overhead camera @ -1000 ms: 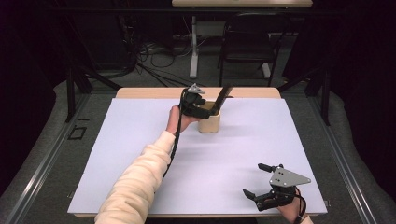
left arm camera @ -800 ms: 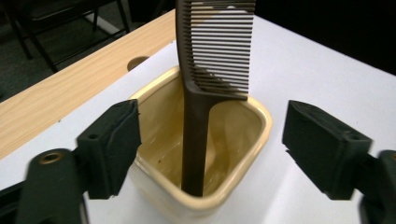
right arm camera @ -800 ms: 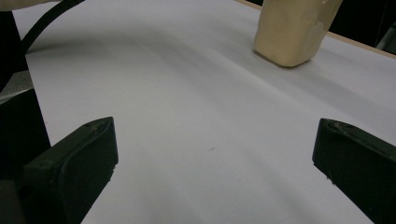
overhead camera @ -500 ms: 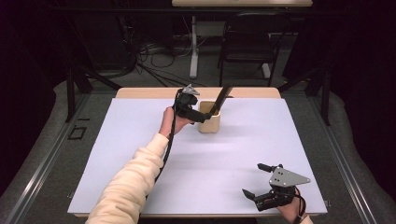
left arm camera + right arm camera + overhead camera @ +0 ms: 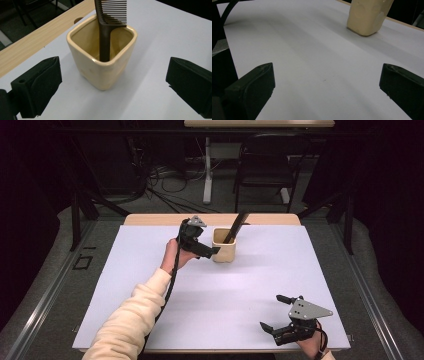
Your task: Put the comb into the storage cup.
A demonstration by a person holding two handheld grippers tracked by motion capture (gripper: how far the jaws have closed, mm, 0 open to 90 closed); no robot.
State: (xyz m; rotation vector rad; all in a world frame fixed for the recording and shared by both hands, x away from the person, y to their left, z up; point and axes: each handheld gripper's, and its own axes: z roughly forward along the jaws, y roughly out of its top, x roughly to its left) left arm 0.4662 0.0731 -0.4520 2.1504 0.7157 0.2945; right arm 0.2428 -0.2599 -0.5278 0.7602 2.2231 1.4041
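Item: one dark comb (image 5: 107, 27), standing handle-down and teeth-up in a cream square-mouthed cup (image 5: 102, 67), leaning against the cup's near wall; in the high view we place the cup (image 5: 224, 251) just above the frame's centre, on the white table cover (image 5: 250, 285). Adjacent: our left gripper (image 5: 207, 251), immediately left of the cup in the high view, its jaws having just been opening and now spread wide, nothing between the pads. In the left gripper view the cup sits centre frame, clear of both jaws. A second ago this gripper was above the cup at the comb; it has since drawn back leftward. We judge the comb delivered and let go, the placing step complete. Further out: our right gripper (image 5: 275, 317), lower right of the high view, jaws wide apart, empty, resting over the bare cover.
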